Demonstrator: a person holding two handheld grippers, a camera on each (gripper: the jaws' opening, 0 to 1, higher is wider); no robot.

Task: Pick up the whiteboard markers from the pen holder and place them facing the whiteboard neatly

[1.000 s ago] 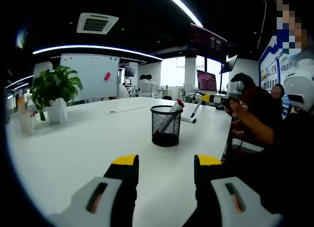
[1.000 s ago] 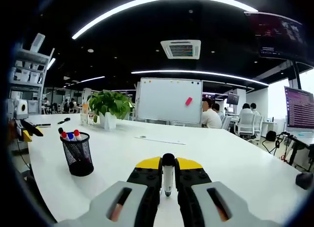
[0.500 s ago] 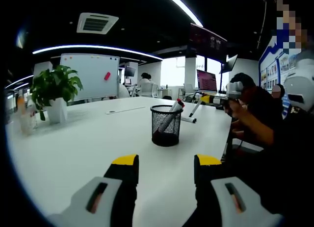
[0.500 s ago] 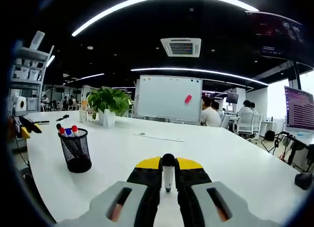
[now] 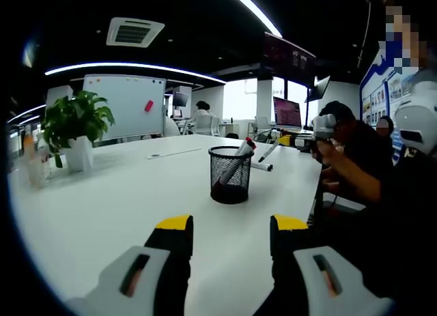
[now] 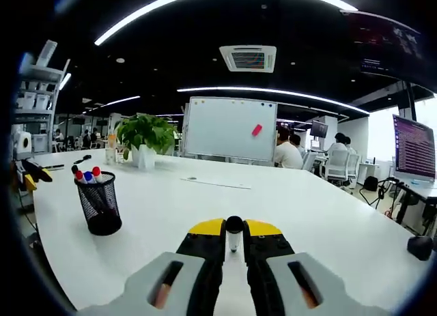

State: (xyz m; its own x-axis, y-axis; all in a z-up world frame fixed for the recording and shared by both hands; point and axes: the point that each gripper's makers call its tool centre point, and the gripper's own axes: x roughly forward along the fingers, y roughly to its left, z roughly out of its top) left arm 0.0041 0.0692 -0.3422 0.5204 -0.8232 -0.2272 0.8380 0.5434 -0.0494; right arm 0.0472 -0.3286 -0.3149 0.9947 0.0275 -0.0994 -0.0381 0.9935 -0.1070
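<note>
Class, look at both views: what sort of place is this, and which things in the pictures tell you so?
Most likely an open-plan office or meeting area: a long white table, a whiteboard on a stand, and people seated at desks with a computer screen beyond.

White table (image 5: 102,193) spans lower half of both views. Potted green plant (image 5: 76,128) in white pot at left of left gripper view, left of centre in right gripper view. Ceiling air vent (image 6: 248,58) upper centre (curved light strips around it). Seated people (image 6: 287,154) right of centre. Lit monitor (image 6: 412,155) at right edge. Shelving (image 6: 33,101) upper left.
</note>
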